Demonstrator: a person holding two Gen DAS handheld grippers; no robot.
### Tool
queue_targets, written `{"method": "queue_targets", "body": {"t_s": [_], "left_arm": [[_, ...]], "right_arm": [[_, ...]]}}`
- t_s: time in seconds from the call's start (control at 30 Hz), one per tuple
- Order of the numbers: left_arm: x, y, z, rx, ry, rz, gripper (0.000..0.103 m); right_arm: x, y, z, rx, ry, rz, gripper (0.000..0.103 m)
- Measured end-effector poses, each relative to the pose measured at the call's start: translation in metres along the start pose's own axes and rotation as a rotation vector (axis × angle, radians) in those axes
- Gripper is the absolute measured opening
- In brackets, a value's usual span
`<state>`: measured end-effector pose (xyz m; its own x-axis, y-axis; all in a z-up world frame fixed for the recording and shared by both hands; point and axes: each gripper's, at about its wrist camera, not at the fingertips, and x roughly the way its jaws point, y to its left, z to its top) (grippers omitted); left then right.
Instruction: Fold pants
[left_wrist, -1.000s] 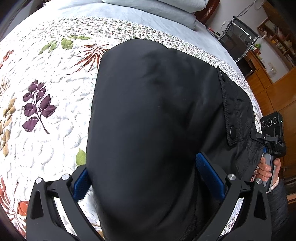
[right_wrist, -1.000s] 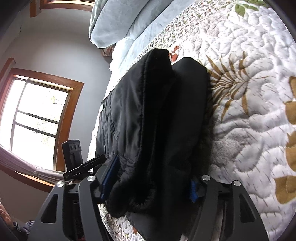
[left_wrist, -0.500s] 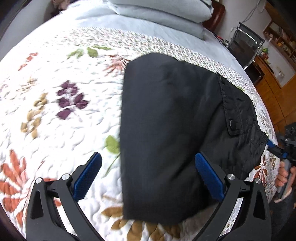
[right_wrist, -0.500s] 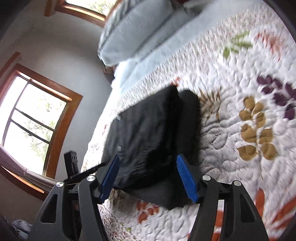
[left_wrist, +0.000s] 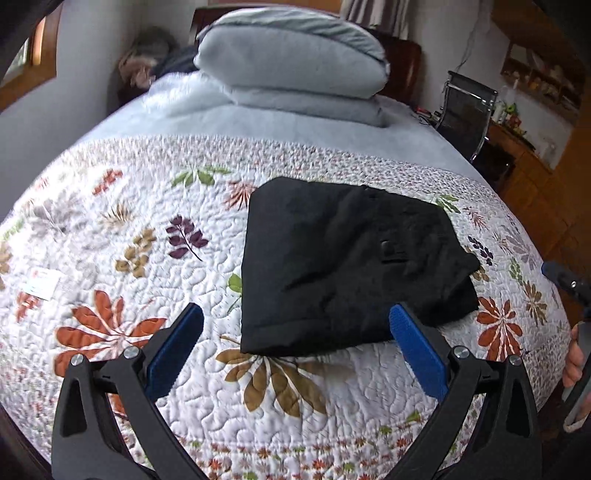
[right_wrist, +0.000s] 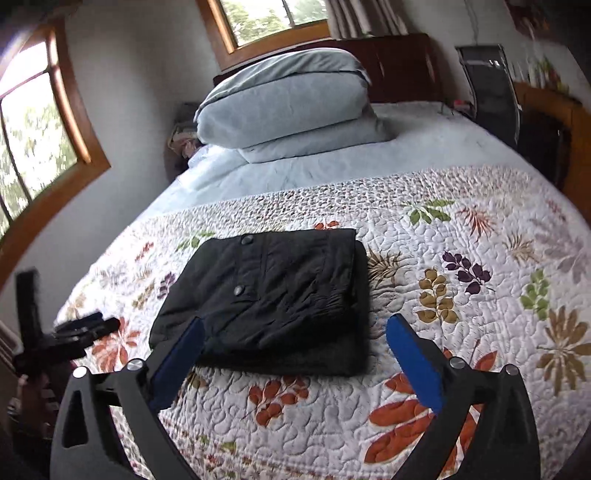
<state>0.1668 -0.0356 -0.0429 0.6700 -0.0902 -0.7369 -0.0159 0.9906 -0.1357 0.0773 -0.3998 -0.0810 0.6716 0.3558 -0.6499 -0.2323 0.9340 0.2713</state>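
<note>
You've pulled both grippers up and back off the pants (left_wrist: 351, 266) since a second ago; they filled both views then, now they lie whole on the quilt (left_wrist: 110, 229). Left gripper (left_wrist: 295, 350): released, jaws wide, nothing between them. Right gripper (right_wrist: 295, 354): jaws opening, spread wide, holding nothing. Pants are folded into a compact black stack, flat on the quilt, short of the pillows (right_wrist: 288, 107). Both grippers hang above the near edge, clear of the cloth.

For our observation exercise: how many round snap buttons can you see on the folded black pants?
2, seen from the right wrist: one snap button near the far edge of the pants, another nearer, mid-fabric. Folds may hide more.
</note>
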Motion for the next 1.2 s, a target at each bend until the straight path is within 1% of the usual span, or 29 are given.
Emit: {"method": "queue_targets", "body": {"t_s": [0.07,0.13,0.23,0.33,0.4,0.5,0.63,1.03,1.2], "left_arm": [[-0.008,-0.005,-0.001,0.014,-0.015,-0.001,0.100],[-0.014,-0.008,-0.002,0.018,-0.029,0.013,0.100],[-0.024,-0.010,-0.006,0.021,-0.049,0.016,0.100],[-0.032,-0.010,-0.010,0.028,-0.062,0.020,0.100],[-0.034,-0.009,-0.011,0.025,-0.069,0.030,0.100],[-0.037,-0.004,-0.010,0.005,-0.073,0.030,0.100],[-0.038,-0.001,-0.009,-0.010,-0.069,0.052,0.100],[-0.050,-0.003,-0.010,0.010,-0.097,0.020,0.100],[-0.055,-0.006,-0.013,0.035,-0.117,0.035,0.100]], "right_arm": [[-0.006,0.009,-0.004,-0.009,-0.011,-0.006,0.099],[-0.012,0.015,-0.008,-0.016,-0.015,-0.012,0.099],[-0.024,0.022,-0.015,-0.023,-0.033,-0.031,0.099],[-0.033,0.025,-0.019,-0.024,-0.050,-0.030,0.099],[-0.039,0.028,-0.022,-0.039,-0.059,-0.026,0.099],[-0.046,0.031,-0.026,-0.065,-0.074,-0.050,0.099],[-0.048,0.035,-0.030,-0.072,-0.078,-0.046,0.099],[-0.051,0.036,-0.029,-0.067,-0.103,-0.047,0.099],[-0.053,0.039,-0.025,-0.068,-0.110,-0.035,0.099]]}}
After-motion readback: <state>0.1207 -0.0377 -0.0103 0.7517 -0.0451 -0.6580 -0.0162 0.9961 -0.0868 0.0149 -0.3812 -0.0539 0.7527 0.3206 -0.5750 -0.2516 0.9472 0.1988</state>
